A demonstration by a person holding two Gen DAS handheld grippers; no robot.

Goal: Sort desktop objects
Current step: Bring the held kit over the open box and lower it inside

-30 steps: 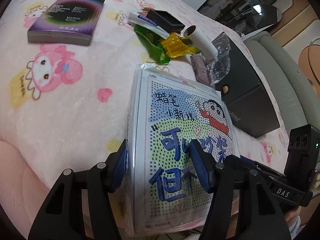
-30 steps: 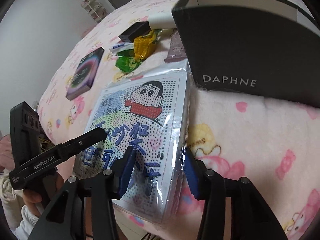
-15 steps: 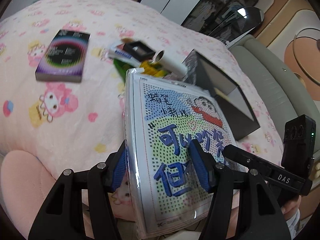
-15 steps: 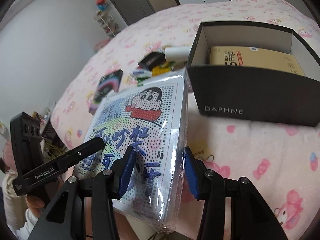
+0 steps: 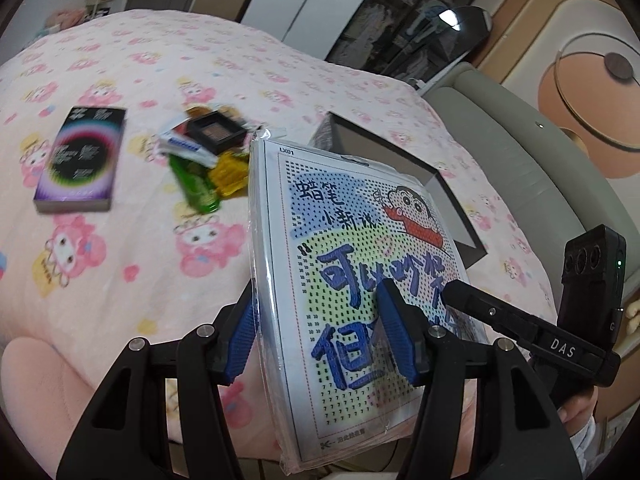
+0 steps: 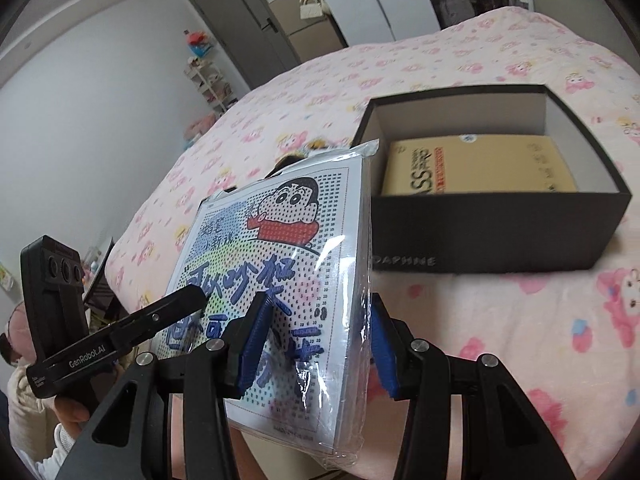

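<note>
The left gripper (image 5: 316, 332) had its ridged blue pads clamped on the left edge of the flat, plastic-wrapped cartoon bead-pattern pack (image 5: 352, 280), held tilted above the soft pink cartoon-print blanket (image 5: 120, 264). The right gripper (image 6: 316, 350) was closed likewise on the pack's right edge, its glossy film crinkled there. Just right of the pack stood the open rectangular black cardboard box (image 6: 500, 232), matte-walled, with a tan book (image 6: 480, 168) lying inside. Left of the pack lay a dark glossy book (image 5: 80, 160) and crumpled green and yellow wrappers (image 5: 212, 180).
</note>
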